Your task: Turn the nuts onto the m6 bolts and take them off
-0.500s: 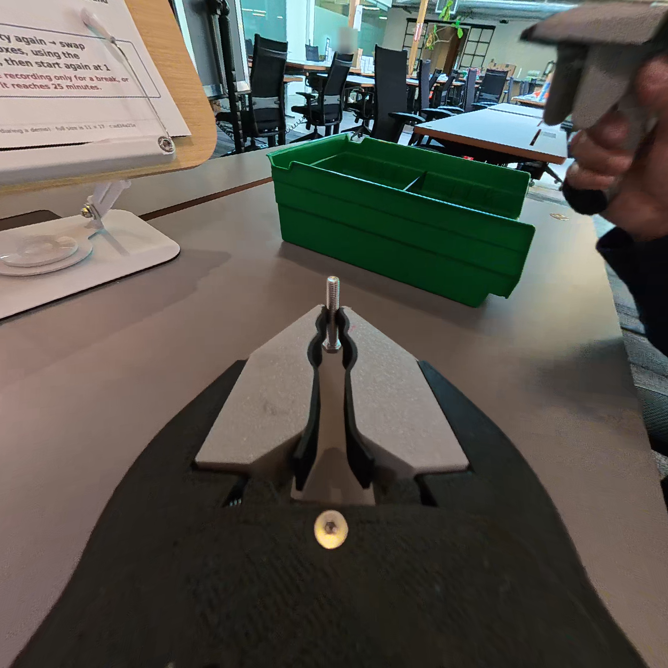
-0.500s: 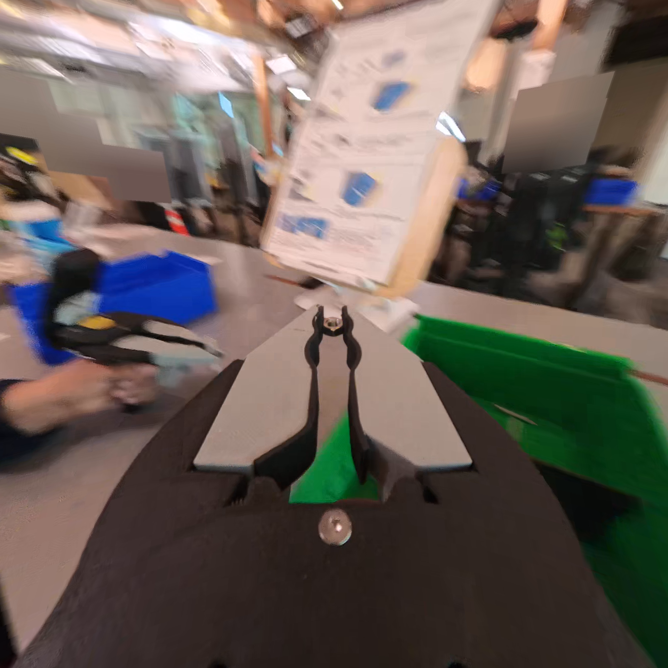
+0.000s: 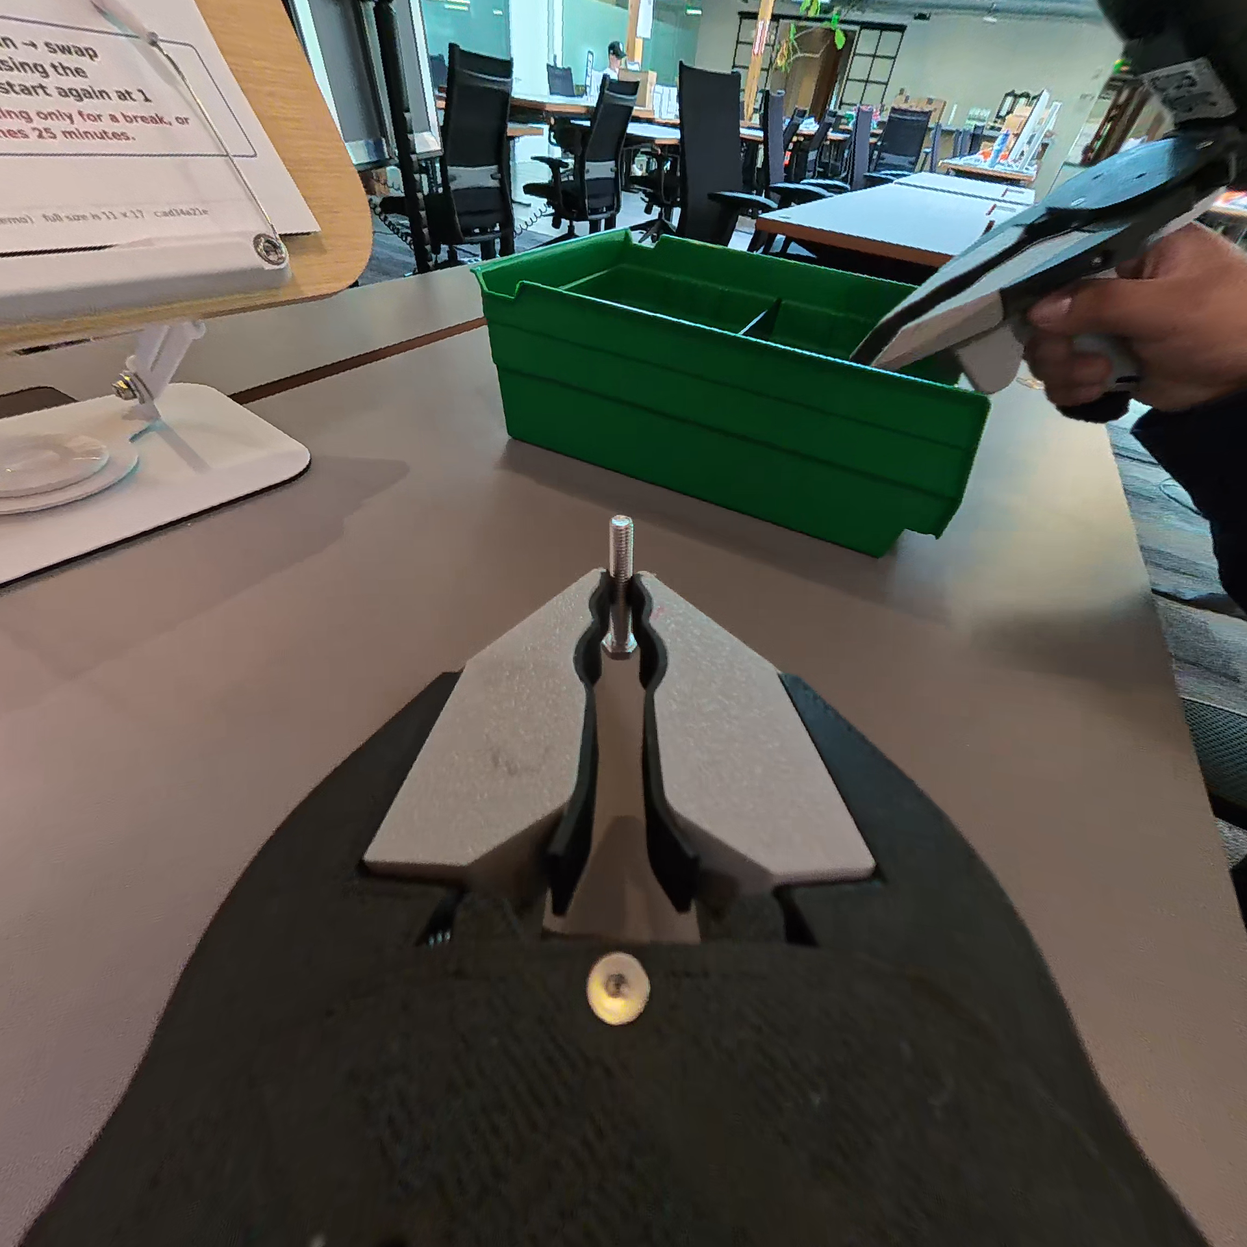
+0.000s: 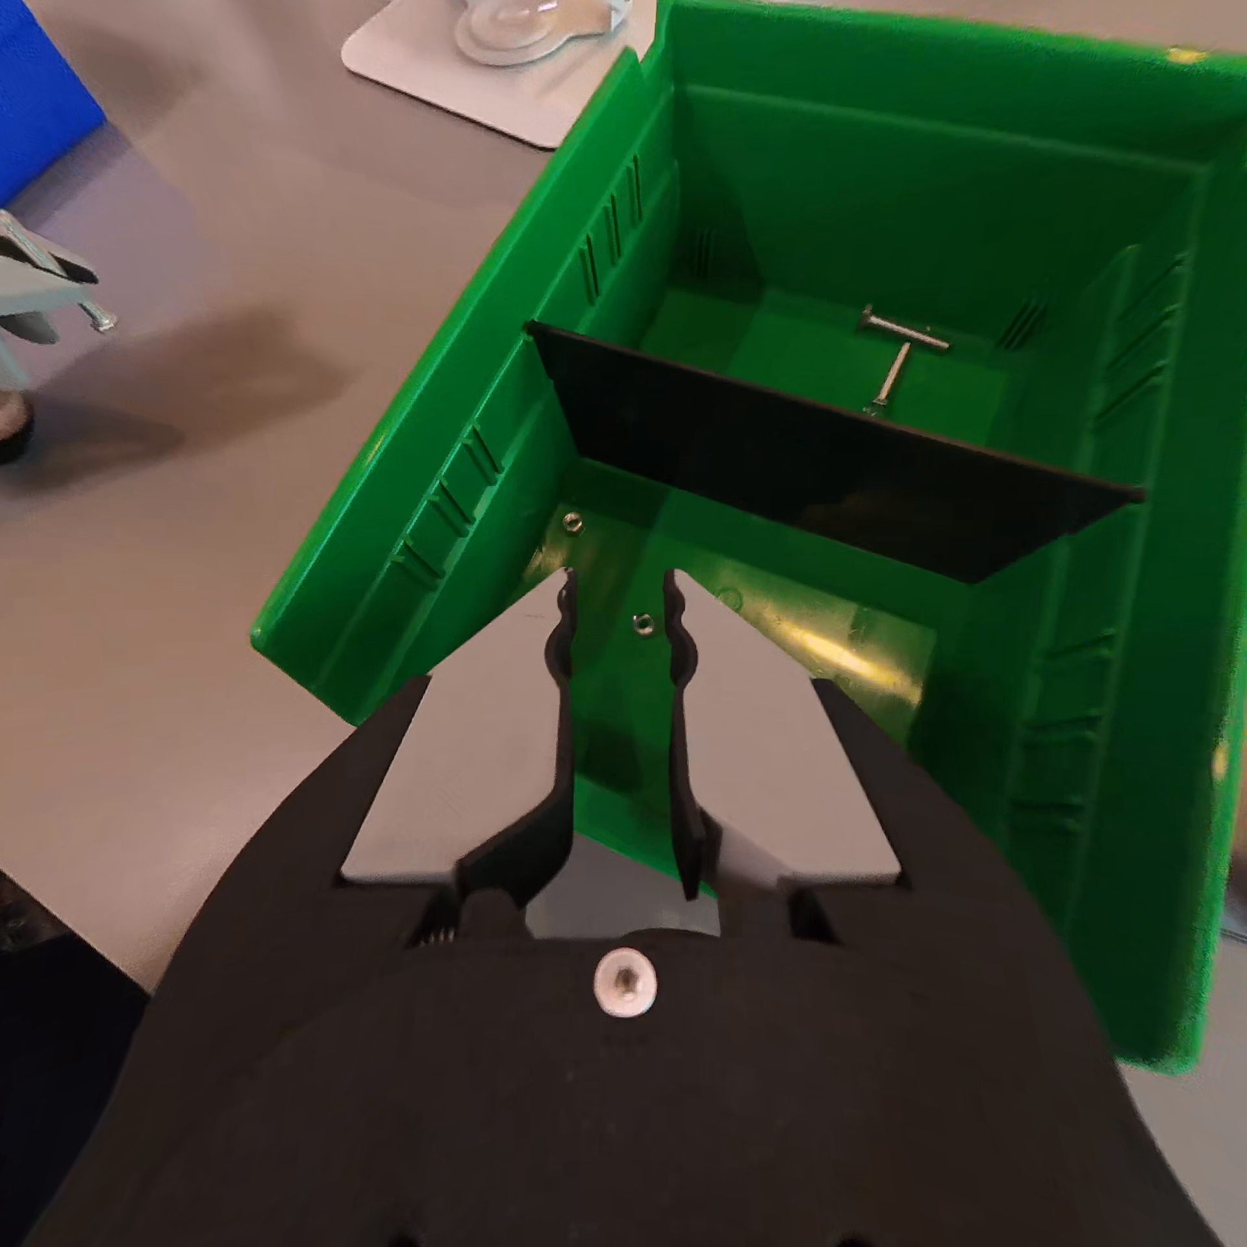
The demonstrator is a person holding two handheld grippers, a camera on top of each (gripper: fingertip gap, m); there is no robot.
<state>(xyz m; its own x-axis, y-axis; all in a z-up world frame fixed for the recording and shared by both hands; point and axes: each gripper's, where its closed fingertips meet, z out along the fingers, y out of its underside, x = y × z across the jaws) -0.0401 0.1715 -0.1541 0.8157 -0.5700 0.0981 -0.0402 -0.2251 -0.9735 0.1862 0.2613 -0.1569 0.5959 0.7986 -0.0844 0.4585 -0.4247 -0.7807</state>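
My left gripper (image 3: 619,594) is shut on a silver M6 bolt (image 3: 620,560), which points forward above the grey table. The same bolt shows at the left edge of the right wrist view (image 4: 99,317). My right gripper (image 4: 621,577) is open and empty, tilted down over the near compartment of the green bin (image 4: 418,540). Two small nuts lie on that compartment's floor: one (image 4: 644,623) by the right finger, one (image 4: 573,521) in the left corner. Two bolts (image 4: 901,337) lie in the far compartment behind the black divider (image 4: 810,459). The right gripper (image 3: 870,354) also shows dipping into the bin in the left wrist view.
A white document stand (image 3: 135,459) with a wooden board stands left of the green bin (image 3: 729,432). A blue bin (image 4: 34,88) sits at the far left. A person's hand (image 3: 1133,330) holds the right gripper. Office chairs and tables stand beyond the table's far edge. The left gripper's tips are roughly 25 cm from the right gripper's.
My right gripper, shut on a nut and held up half a second ago, has swung down over the bin's near compartment and opened; the nut has left its jaws. The left gripper barely moved.
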